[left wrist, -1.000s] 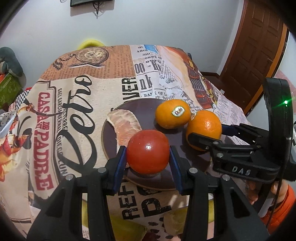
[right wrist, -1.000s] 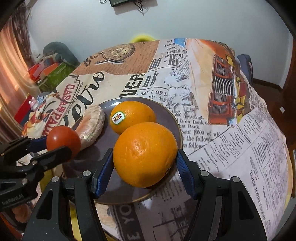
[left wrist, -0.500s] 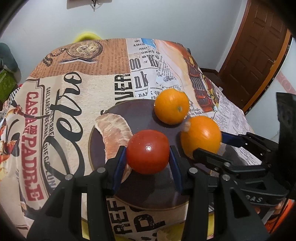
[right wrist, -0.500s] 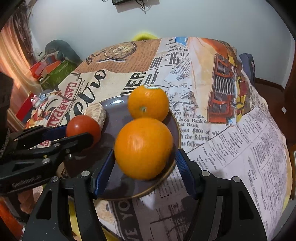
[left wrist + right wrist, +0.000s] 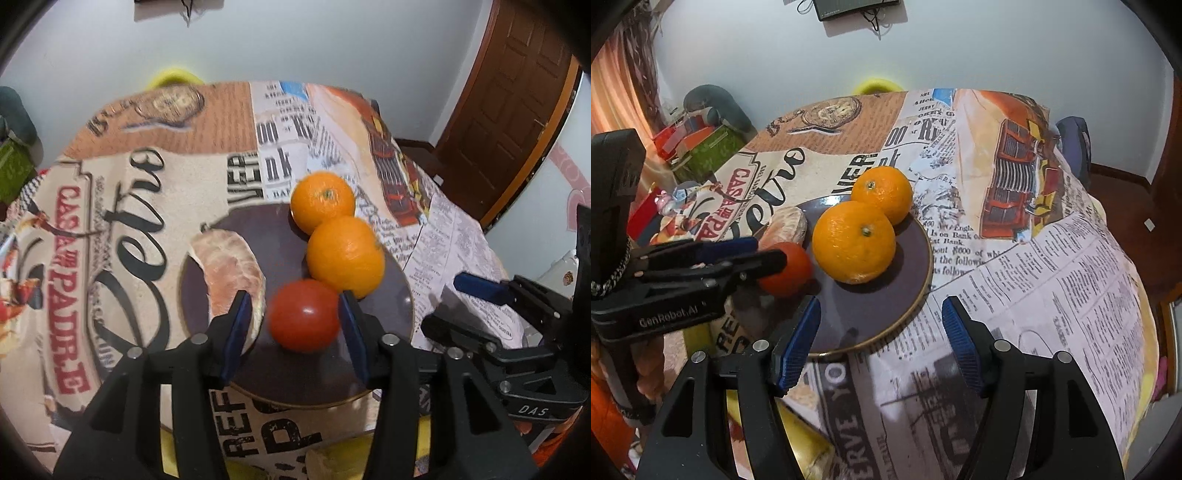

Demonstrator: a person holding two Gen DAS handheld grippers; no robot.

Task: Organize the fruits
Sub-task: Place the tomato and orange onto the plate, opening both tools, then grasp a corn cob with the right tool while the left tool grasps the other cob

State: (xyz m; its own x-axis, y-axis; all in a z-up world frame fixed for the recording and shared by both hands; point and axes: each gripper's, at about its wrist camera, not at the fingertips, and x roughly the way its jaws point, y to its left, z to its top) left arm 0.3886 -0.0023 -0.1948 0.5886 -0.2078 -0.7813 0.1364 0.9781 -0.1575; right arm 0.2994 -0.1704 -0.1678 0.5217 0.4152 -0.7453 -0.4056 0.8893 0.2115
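Note:
A dark plate (image 5: 295, 387) (image 5: 871, 317) holds two oranges, a peeled citrus piece (image 5: 229, 266) (image 5: 786, 225) and a red tomato (image 5: 303, 314) (image 5: 786, 269). The near orange (image 5: 345, 254) (image 5: 854, 242) touches the far orange (image 5: 322, 201) (image 5: 882, 194). My left gripper (image 5: 295, 328) (image 5: 775, 258) has its jaws spread around the tomato, a gap on the left side; the tomato rests on the plate. My right gripper (image 5: 879, 339) (image 5: 447, 291) is open and empty, drawn back from the near orange over the plate's front edge.
The table wears a newspaper-print cloth (image 5: 129, 221) (image 5: 1034, 258). Yellow fruit (image 5: 332, 461) (image 5: 798, 443) lies below the table's near edge. A brown door (image 5: 509, 110) stands at the right. Boxes and clutter (image 5: 698, 144) sit at the far left.
My right gripper opened, set the orange on the plate and pulled back. My left gripper lowered the tomato to the plate and opened its jaws. The far orange rolled, hiding its sticker.

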